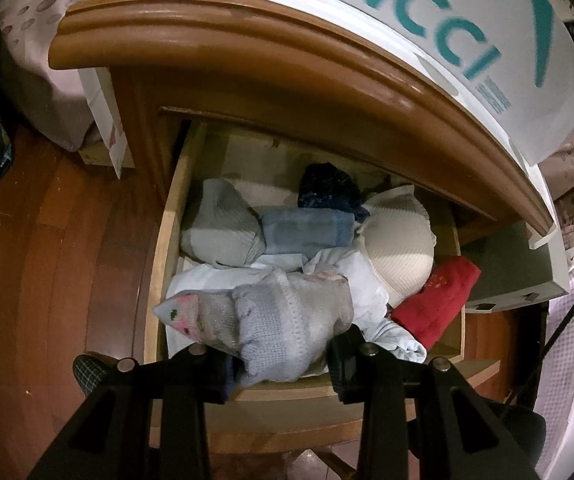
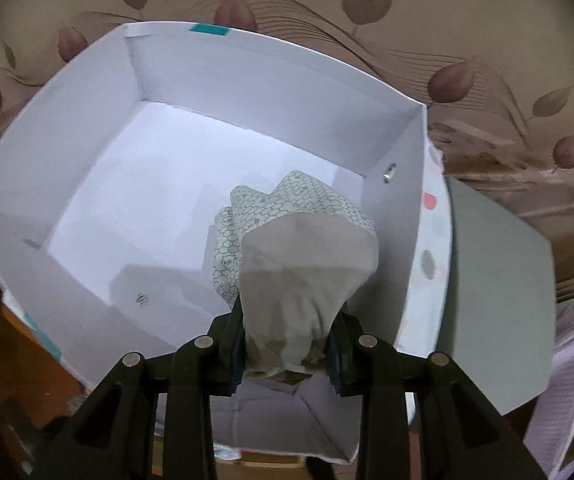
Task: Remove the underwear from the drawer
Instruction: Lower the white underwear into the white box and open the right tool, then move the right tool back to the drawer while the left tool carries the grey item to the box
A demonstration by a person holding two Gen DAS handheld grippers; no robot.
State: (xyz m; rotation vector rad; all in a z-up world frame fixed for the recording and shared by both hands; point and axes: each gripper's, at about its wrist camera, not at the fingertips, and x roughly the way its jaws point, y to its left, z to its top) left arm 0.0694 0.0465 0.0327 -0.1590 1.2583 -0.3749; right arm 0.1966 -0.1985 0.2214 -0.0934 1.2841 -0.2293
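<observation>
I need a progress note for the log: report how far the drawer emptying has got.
Done: drawer open. In hand: the right tool holds a grey patterned bundle over the otherwise bare white box; the left tool grips a knitted bundle. Left: several bundles, including a red cloth.

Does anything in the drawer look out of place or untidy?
Yes. The clothes in the drawer lie jumbled, not stacked. A red cloth is pushed against the right wall, and a knitted piece between the left fingers hangs over the front edge.
</observation>
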